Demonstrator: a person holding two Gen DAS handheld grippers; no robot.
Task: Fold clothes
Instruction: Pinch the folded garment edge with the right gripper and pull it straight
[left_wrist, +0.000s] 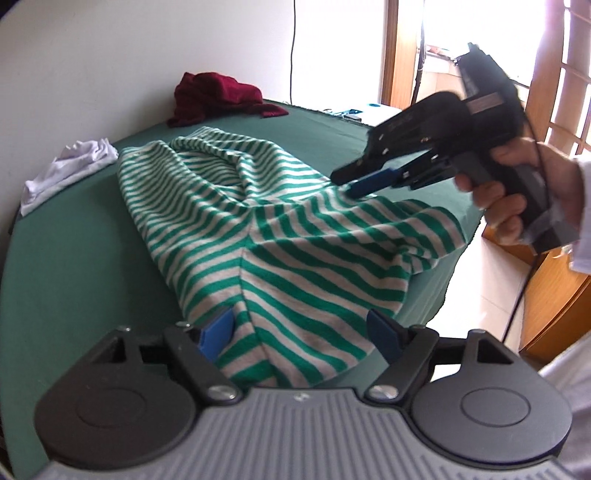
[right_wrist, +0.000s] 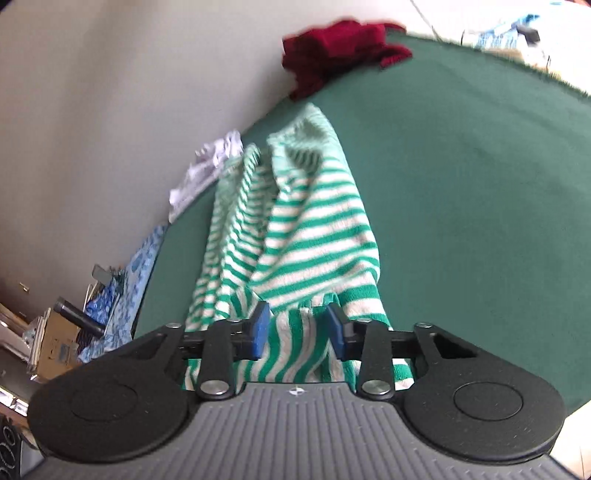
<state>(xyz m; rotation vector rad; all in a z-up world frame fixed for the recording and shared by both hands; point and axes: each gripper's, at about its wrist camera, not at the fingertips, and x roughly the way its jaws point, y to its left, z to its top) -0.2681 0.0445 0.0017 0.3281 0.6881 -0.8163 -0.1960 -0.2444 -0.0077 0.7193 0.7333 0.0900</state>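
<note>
A green-and-white striped garment (left_wrist: 266, 236) lies bunched on the green table (left_wrist: 74, 280). My left gripper (left_wrist: 301, 332) is open, its blue pads on either side of the garment's near end, which drapes between them. My right gripper (left_wrist: 351, 184) reaches in from the right and pinches the garment's far right edge. In the right wrist view the striped garment (right_wrist: 306, 236) hangs stretched away from my right gripper (right_wrist: 297, 328), whose blue pads (right_wrist: 260, 328) stand a little apart with a fold of fabric between them.
A dark red garment (left_wrist: 218, 98) lies at the table's far edge by the wall, and a white cloth (left_wrist: 66, 173) sits at the left edge. A wooden door frame and cabinet (left_wrist: 554, 295) stand right. Blue patterned fabric and clutter (right_wrist: 110, 295) lie beside the table.
</note>
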